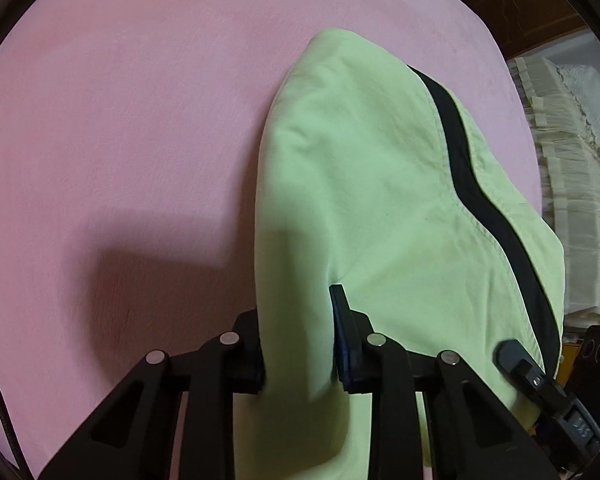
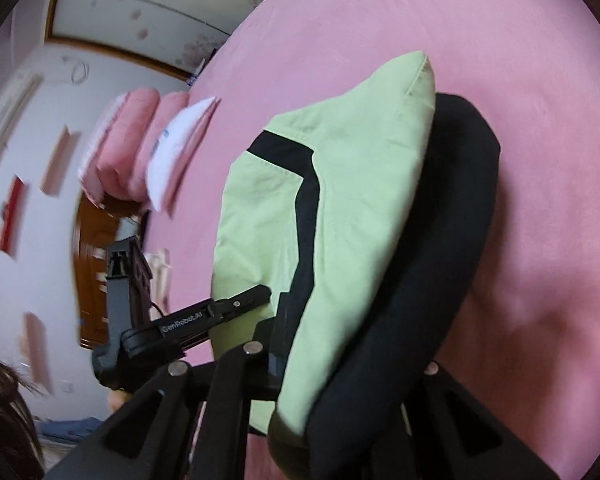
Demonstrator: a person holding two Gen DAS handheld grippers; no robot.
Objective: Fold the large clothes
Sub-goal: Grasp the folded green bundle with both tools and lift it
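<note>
A light green garment (image 1: 372,184) with a black stripe (image 1: 472,184) lies on the pink bed cover (image 1: 120,120), part of it lifted toward the cameras. In the left wrist view the left gripper (image 1: 300,344) has a fold of the green cloth pinched between its two black fingers (image 1: 342,320), the fabric bunching where they press. The right gripper (image 2: 300,360) clamps the garment's near edge, green layer over a black panel (image 2: 440,260) (one of its fingers is buried under the cloth), and the cloth drapes away from it across the bed. In the right wrist view, pink and white pillows (image 2: 148,152) are stacked at the bed's far end.
</note>
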